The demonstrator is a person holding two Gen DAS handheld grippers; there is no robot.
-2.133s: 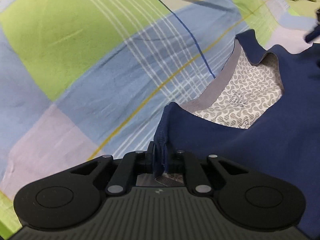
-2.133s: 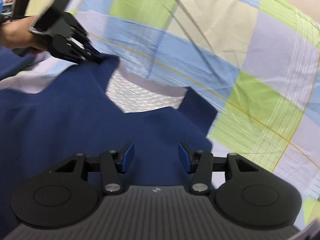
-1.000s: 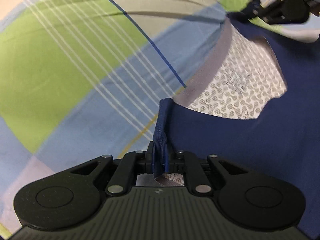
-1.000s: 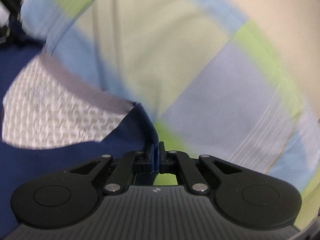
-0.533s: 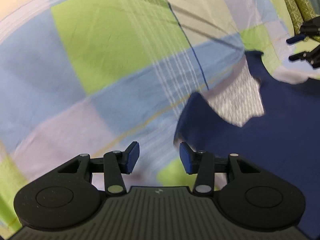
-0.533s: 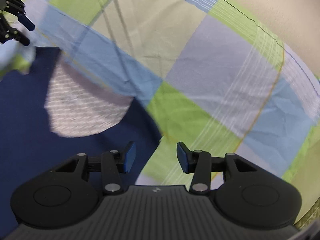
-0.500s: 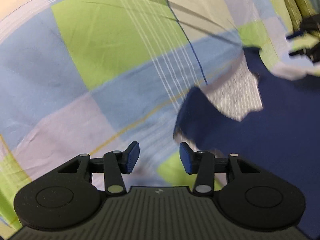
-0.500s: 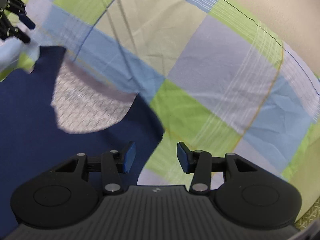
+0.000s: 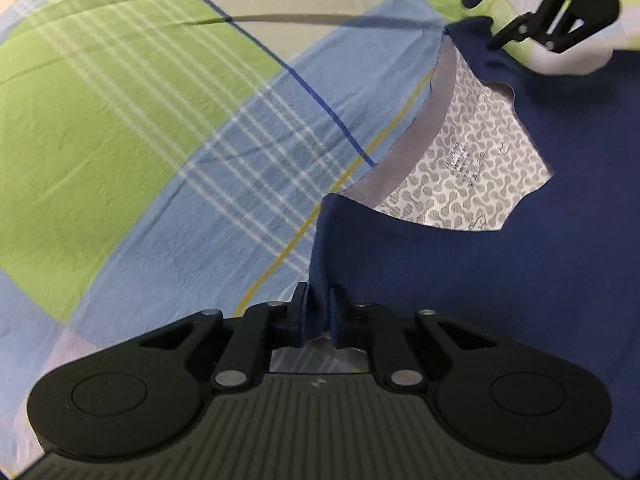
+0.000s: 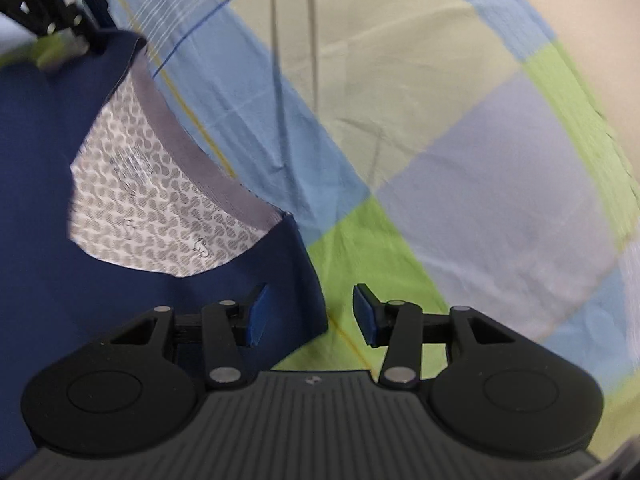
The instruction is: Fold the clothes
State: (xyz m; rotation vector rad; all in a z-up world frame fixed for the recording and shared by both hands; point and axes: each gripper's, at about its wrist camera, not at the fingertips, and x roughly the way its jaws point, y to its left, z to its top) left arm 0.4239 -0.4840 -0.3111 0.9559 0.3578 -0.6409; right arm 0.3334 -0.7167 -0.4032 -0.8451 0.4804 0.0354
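Blue shirt [image 9: 500,280] flat on the checked bed sheet [image 9: 120,120], left tongs [image 9: 318,312] pinched tight on its shoulder at 6 o'clock, right tongs [image 10: 308,312] apart and closing, shoulder edge between: best squeezed fully before lifting both together.

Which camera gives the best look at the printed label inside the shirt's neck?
The left wrist view: the label sits sharp on the patterned lining of the navy shirt, with its lines of print visible. The right wrist view shows the label too, but blurred and faint.
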